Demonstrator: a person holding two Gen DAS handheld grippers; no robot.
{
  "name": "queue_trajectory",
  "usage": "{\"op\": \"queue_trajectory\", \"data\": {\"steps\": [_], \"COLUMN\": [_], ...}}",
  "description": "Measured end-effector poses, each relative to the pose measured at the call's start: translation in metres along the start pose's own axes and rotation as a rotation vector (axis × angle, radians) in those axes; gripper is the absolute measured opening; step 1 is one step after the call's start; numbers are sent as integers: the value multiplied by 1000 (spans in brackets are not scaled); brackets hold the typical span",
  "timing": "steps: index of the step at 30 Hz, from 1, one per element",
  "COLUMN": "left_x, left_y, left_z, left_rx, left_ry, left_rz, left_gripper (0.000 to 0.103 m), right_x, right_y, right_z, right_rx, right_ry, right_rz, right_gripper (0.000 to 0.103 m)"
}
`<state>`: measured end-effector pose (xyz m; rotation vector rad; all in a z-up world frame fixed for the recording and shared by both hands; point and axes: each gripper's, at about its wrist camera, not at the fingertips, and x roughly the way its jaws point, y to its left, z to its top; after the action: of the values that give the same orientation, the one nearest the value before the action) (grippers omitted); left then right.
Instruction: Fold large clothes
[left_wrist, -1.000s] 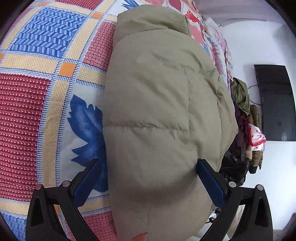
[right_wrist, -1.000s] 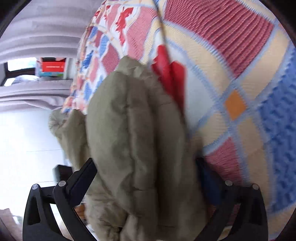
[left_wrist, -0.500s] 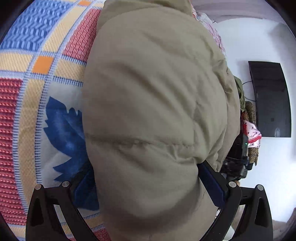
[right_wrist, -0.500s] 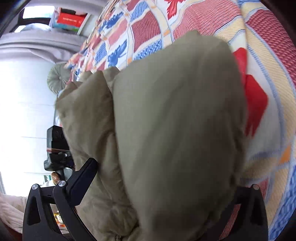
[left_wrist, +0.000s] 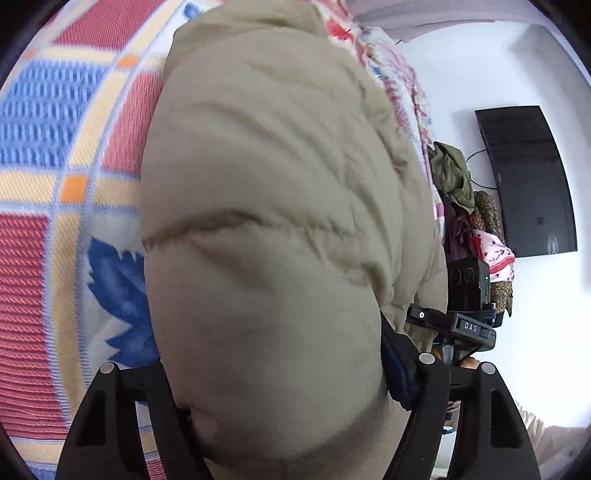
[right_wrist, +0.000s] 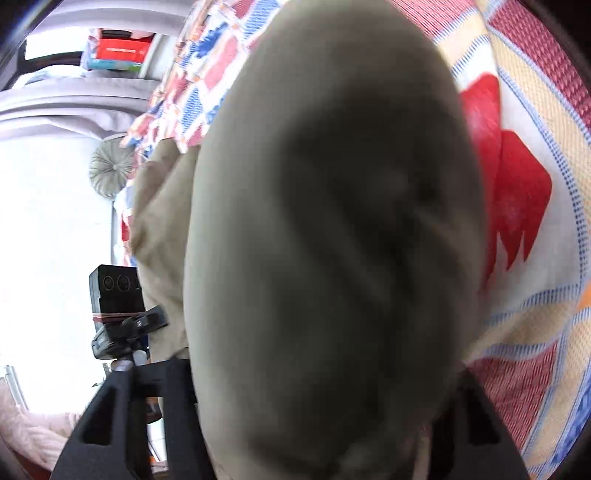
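A puffy khaki quilted jacket (left_wrist: 266, 206) lies on a bed under a red, blue and cream patterned blanket (left_wrist: 40, 236). My left gripper (left_wrist: 277, 376) has a thick bulge of the jacket's near end between its fingers. Its jaws are closing, and the blue pad (left_wrist: 397, 365) presses into the fabric. In the right wrist view the jacket (right_wrist: 325, 221) fills the middle, blurred and dark. My right gripper (right_wrist: 317, 380) is closing on it too, fabric packed tight against both black fingers and hiding the pads.
The other gripper's black camera block shows beside the jacket in each view (left_wrist: 467, 284) (right_wrist: 114, 291). A black TV (left_wrist: 528, 181) hangs on the white wall behind a pile of clothes (left_wrist: 461, 206). A round grey cushion (right_wrist: 110, 170) and red box (right_wrist: 122, 50) lie far left.
Both grippers pushed in over the jacket's end and their jaws narrowed onto it. The fabric now bunches up between the fingers and fills more of each view.
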<state>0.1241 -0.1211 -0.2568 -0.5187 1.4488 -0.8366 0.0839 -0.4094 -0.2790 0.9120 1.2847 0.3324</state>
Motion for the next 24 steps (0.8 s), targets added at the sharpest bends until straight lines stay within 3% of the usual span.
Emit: {"op": "queue_trajectory", "data": {"steps": [7, 16, 21, 24], "left_x": [-80, -169, -160, -150], "left_y": [10, 90, 151, 164], "left_z": [27, 61, 63, 61], "left_rx": [18, -31, -120, -137], "left_ry": [-125, -273, -264, -274], "left_rz": [15, 137, 181, 168], "left_gripper": [76, 76, 81, 85], "right_x": [20, 130, 188, 205], "right_y": [63, 155, 163, 159], "right_z": [13, 66, 75, 80], "right_rx": [-46, -112, -116, -88], "right_ry": [-32, -3, 46, 50], "right_rz": [83, 151, 104, 74], "right_gripper": [48, 48, 48, 53]}}
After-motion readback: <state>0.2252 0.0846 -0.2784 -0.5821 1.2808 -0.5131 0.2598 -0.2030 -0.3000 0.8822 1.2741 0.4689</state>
